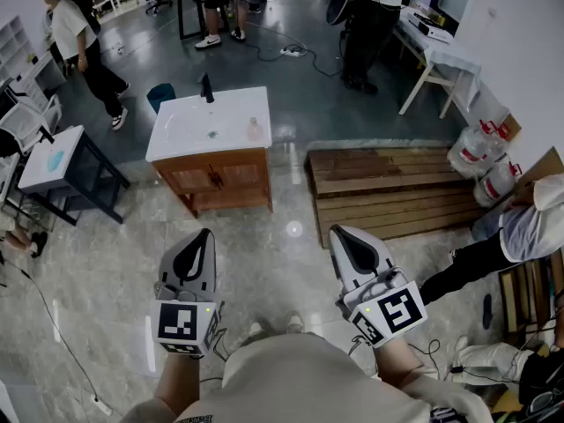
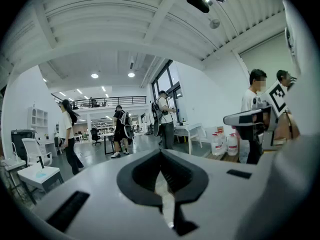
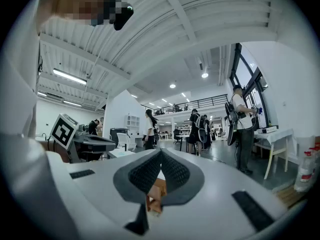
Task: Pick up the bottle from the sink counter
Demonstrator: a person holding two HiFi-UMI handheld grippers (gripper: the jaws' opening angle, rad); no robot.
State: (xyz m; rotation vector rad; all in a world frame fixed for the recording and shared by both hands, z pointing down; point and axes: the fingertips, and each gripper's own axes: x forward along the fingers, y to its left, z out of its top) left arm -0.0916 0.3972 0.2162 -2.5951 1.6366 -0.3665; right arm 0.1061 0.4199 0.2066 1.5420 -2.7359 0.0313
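Head view, bottle: a small, pale pink, see-through bottle [image 1: 255, 130] stands upright on the sink counter [image 1: 181, 139], right of the basin and well apart from both grippers.
Head view, counter: smooth glossy white top with a black faucet [image 1: 206, 88] at the back, set on a brown wooden cabinet [image 1: 220, 179].
Head view, grippers: the left gripper [image 1: 207, 234] and right gripper [image 1: 338, 231] are held near the body over a shiny stone-look floor [image 1: 291, 276]. Their grey shells taper to points aimed toward the sink.
Left gripper view, jaws: pressed together, ribbed black pads meeting, nothing between them.
Right gripper view, jaws: pressed together and empty. A sliver of the wooden cabinet shows in the notch beyond the tips.
Step in hand: the approach, judged barely begun.
Doing it well: step up to the counter and spread one gripper's jaws before reaching. Come in level at the bottle's mid-body, clear of the faucet. The bottle looks light and slick, so a nudge could tip it.
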